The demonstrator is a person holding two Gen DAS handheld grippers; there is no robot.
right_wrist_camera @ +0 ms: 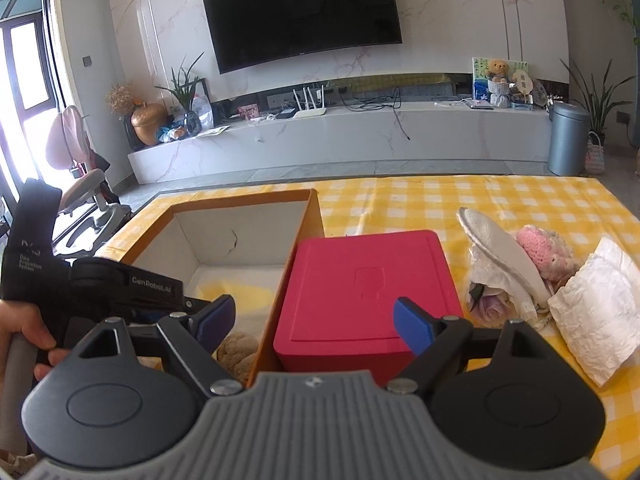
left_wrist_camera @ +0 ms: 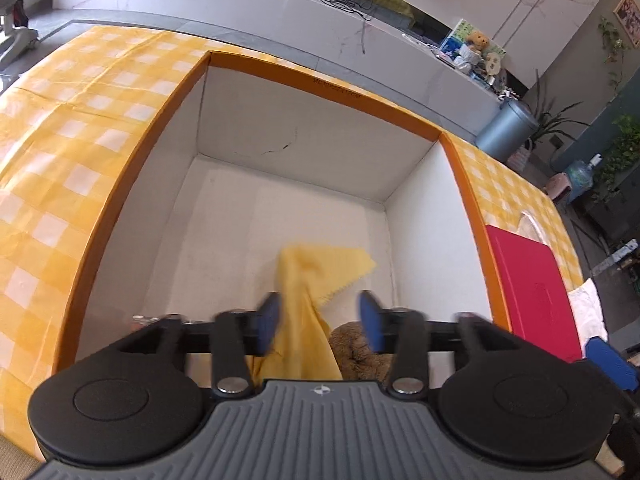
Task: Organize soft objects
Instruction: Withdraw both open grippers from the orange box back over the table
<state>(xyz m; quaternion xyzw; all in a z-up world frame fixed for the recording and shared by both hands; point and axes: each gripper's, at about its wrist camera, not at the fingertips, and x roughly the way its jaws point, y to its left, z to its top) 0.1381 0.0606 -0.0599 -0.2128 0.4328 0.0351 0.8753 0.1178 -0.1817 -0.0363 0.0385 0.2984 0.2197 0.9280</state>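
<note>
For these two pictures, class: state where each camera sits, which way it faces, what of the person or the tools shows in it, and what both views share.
Left wrist view: on the left gripper, tilted down into the orange box; its open blue fingers flank a yellow cloth above a brown plush.
Right wrist view: on the right gripper, jaws open, facing across the checked table toward the TV wall; a hand holds the left gripper.
Shared: the orange box, the red box, the yellow cloth, the brown plush.

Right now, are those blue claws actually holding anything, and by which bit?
Nothing is held. The left gripper stands open over the orange box, the yellow cloth hanging loose against one pad. The right gripper is open and empty.
</note>
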